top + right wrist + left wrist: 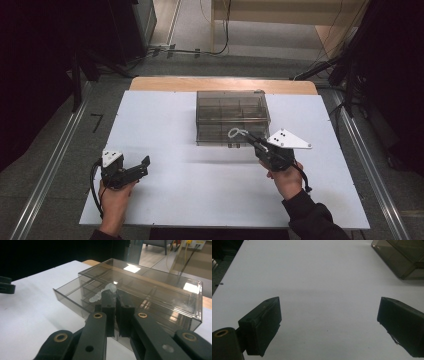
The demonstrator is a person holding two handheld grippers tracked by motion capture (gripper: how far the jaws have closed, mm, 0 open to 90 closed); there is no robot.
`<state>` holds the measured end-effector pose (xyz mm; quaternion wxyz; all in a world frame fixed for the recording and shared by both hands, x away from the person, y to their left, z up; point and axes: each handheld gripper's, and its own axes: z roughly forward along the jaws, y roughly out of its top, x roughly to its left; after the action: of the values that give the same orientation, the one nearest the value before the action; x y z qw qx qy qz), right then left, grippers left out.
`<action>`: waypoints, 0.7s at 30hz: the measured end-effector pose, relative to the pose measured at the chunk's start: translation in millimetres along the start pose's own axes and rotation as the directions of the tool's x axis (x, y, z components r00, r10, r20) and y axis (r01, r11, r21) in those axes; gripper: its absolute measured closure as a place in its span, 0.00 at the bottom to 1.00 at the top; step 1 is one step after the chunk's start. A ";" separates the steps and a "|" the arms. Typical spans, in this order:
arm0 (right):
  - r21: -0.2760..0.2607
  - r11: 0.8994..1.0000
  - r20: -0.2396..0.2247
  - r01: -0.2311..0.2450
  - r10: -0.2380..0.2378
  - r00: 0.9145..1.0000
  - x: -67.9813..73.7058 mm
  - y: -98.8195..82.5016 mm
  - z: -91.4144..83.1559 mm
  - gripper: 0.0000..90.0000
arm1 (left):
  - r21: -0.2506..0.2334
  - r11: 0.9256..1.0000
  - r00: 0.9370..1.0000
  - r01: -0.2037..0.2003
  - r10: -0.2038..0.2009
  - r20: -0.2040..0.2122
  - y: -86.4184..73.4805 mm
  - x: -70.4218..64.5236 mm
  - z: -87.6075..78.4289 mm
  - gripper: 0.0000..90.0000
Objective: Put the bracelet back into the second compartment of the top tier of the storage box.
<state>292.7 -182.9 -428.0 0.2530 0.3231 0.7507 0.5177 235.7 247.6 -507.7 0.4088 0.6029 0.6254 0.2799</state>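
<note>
A smoke-tinted clear box (232,107) with several compartments stands at the middle back of the white tabletop (200,195); its lower drawer (72,293) is pulled out toward me. My right gripper (251,139) is shut on a small white beaded string (236,133), held over the drawer's front edge. In the right gripper view the string (103,293) curls out to the left from between the closed jaws of the right gripper (115,296). My left gripper (136,169) rests low at the front left, open and empty; its left gripper view shows the jaws wide apart over bare tabletop (329,322).
A corner of the box (402,257) appears at the top right of the left gripper view. A wooden strip (222,83) borders the table's far edge. Metal rails (55,165) run along the floor on both sides, with cables and dark equipment behind.
</note>
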 end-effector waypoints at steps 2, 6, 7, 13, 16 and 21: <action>0.000 1.000 0.009 -0.005 0.005 1.000 -2.2 -0.9 1.5 0.92 | 0.000 1.000 1.000 0.000 0.000 0.000 0.0 -0.1 0.0 0.06; 0.014 1.000 0.029 -0.008 0.007 1.000 -5.9 -3.9 5.3 0.92 | -0.003 1.000 1.000 0.002 -0.002 0.000 0.0 0.0 0.0 0.06; 0.020 1.000 0.034 -0.007 0.006 0.999 -6.7 -5.0 6.7 0.92 | -0.002 1.000 1.000 0.002 -0.002 0.001 -0.1 0.0 0.0 0.06; 0.066 0.998 0.042 -0.012 0.009 0.999 -9.4 -9.9 14.9 0.92 | -0.001 1.000 1.000 0.002 -0.002 0.001 0.0 0.1 0.2 0.06; 0.076 0.997 0.037 -0.009 0.006 0.999 -7.5 -10.9 18.8 0.92 | 0.001 1.000 1.000 0.001 -0.001 0.001 0.0 -0.1 0.2 0.06; 0.093 0.996 0.029 -0.004 0.001 1.000 -4.8 -12.5 25.0 0.92 | -0.001 1.000 1.000 0.002 -0.002 0.001 0.0 0.1 0.2 0.06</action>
<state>310.9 -174.3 -447.9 0.2477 0.3428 0.7701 0.4776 235.8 247.7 -507.8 0.4100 0.6020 0.6256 0.2794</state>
